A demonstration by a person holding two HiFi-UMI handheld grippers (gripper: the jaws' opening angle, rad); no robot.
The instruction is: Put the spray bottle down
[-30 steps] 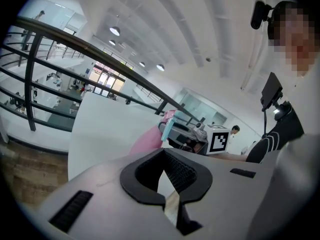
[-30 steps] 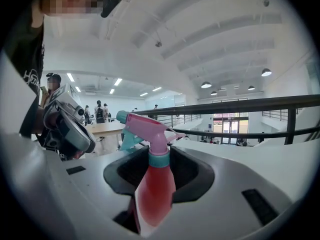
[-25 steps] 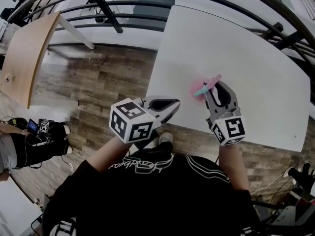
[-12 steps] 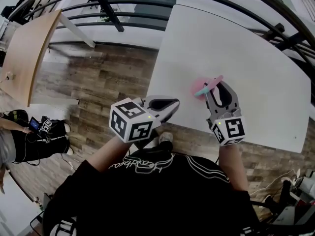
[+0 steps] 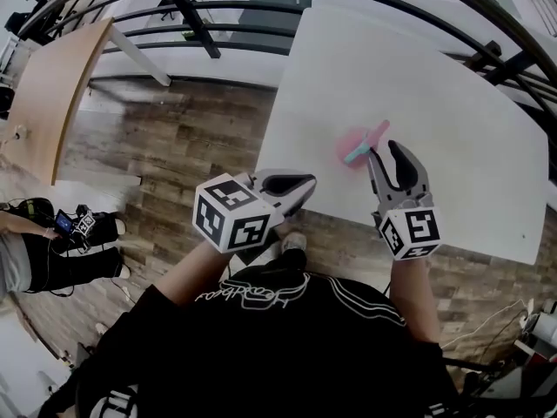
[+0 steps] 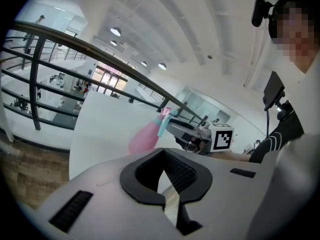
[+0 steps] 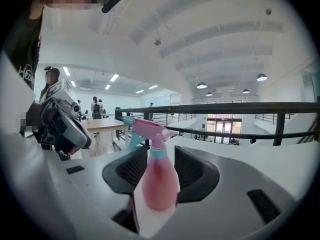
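A pink spray bottle (image 5: pixel 352 147) with a teal collar and trigger stands upright on the white table (image 5: pixel 418 77), near its front edge. My right gripper (image 5: pixel 385 152) is open just behind and to the right of it, its jaws spread and off the bottle. In the right gripper view the spray bottle (image 7: pixel 159 176) stands ahead between the two dark pads (image 7: pixel 196 170), with a gap on the right side. My left gripper (image 5: pixel 294 185) is shut and holds nothing, hanging by the table's front left corner. From the left gripper view the spray bottle (image 6: pixel 143 138) shows beyond the left gripper (image 6: pixel 165 178).
A black railing (image 5: pixel 209 7) curves round the far side of the table. Wooden floor (image 5: pixel 174 146) lies to the left, with a wooden tabletop (image 5: pixel 52 85) beyond it. A person (image 5: pixel 35 251) crouches at the far left.
My right gripper has opened and drawn back a little toward me, letting go of the spray bottle, which stays standing on the table. The left gripper has not moved.
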